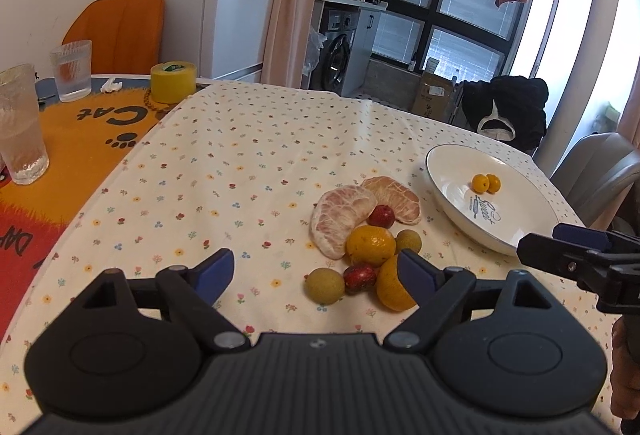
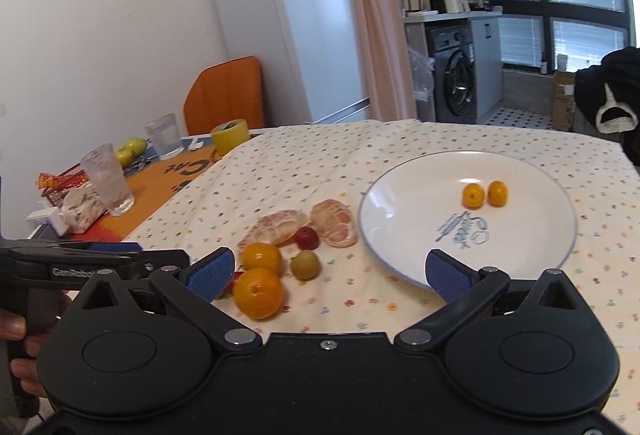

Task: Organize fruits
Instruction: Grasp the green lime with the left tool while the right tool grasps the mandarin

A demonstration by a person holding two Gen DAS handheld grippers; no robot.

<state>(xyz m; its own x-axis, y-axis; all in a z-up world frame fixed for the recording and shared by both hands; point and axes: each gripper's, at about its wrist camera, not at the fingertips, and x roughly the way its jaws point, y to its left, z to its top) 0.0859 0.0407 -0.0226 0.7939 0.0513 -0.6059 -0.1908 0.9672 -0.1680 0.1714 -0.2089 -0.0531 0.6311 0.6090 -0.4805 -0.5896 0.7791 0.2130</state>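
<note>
Left wrist view: the left claw [image 1: 316, 271] is spread wide, grasping nothing; fruit pile [image 1: 364, 235] lies just ahead, toward its right finger. Right wrist view: the right claw [image 2: 330, 273] is likewise released; the plate [image 2: 400, 235] with two kumquats [image 2: 485, 194] lies ahead-right on the tabletop [image 2: 320, 163].

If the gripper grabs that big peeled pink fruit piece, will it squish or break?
Probably, if squeezed hard. The peeled pomelo segment has no rind, only a thin veiny membrane, so it looks soft and may tear or leak. Its curved wedge shape lies flat on the tablecloth, so it likely won't roll like the round orange touching it.
</note>
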